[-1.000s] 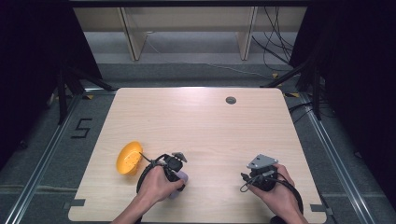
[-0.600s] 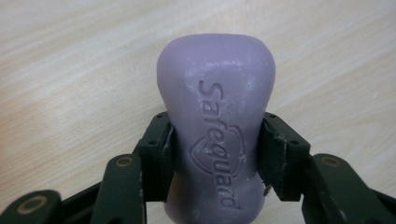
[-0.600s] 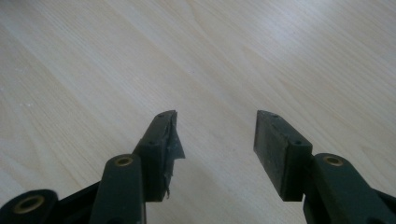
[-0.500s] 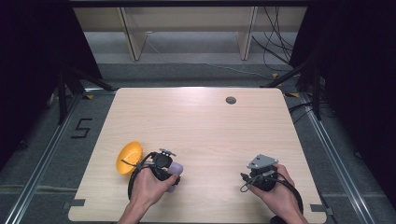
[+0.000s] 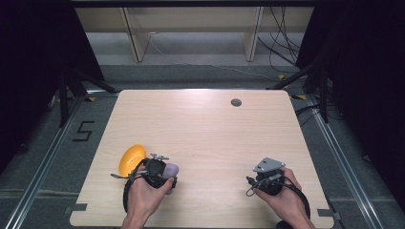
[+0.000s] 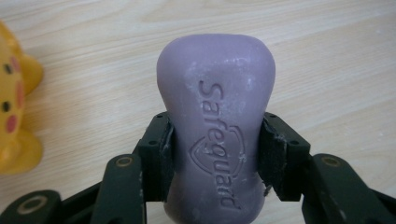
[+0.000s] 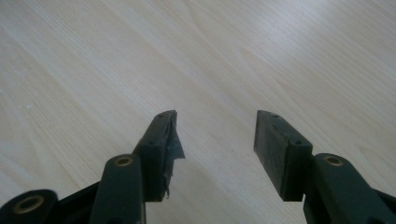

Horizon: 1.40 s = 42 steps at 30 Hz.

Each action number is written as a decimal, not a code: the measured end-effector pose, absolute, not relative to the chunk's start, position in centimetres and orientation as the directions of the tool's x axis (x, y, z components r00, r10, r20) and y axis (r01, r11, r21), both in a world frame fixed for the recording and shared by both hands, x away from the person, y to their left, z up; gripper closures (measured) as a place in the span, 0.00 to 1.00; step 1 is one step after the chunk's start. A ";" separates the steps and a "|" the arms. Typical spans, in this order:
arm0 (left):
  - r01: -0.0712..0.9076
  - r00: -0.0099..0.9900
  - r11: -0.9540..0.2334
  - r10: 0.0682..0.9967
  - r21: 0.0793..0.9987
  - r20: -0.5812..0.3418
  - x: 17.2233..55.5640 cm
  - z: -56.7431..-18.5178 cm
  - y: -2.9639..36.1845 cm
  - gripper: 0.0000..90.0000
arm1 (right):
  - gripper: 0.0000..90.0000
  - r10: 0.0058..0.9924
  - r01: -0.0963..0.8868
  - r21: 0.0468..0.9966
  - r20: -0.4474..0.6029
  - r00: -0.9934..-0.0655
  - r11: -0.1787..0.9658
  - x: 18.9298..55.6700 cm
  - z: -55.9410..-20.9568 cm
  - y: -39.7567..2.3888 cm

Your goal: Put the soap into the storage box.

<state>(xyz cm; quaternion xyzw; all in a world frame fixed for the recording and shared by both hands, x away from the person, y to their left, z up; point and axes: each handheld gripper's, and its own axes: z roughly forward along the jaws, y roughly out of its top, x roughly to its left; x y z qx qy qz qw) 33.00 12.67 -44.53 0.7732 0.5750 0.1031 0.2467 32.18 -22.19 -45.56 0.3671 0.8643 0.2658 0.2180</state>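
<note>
While the left gripper (image 6: 215, 154) clamps a purple soap bar (image 6: 215, 126) btwn both pads, the bar sits near the table (image 5: 205, 129)'s front-left part, just right of a yellow toy (image 5: 131, 158) and clear of it. Front edge is close behind the left hand (image 5: 143, 195); lots of bare wood ahead and to the right, up to a small round grommet (image 5: 236, 102) near the far edge. Right gripper (image 7: 215, 135) is near the front-right corner, jaws apart w/ nothing btwn them, over bare tabletop. Surface is pale wood-grain. Around it: grey floor, metal rails, a floor marking "5" (image 5: 83, 130) at left, cables beyond the far right.
</note>
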 end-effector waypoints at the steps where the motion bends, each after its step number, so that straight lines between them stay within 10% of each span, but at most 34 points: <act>1: 0.838 0.313 -0.210 0.941 0.504 -0.128 33.0 -44.5 12.9 0.55 | 0.55 0.750 0.518 0.620 -0.182 -0.636 0.590 32.2 -45.6 -22.2; 42: 0.847 0.188 -0.102 0.976 0.521 -0.114 35.5 -40.2 16.5 0.55 | 0.54 0.755 0.522 0.623 -0.176 -0.632 0.582 32.2 -45.6 -22.2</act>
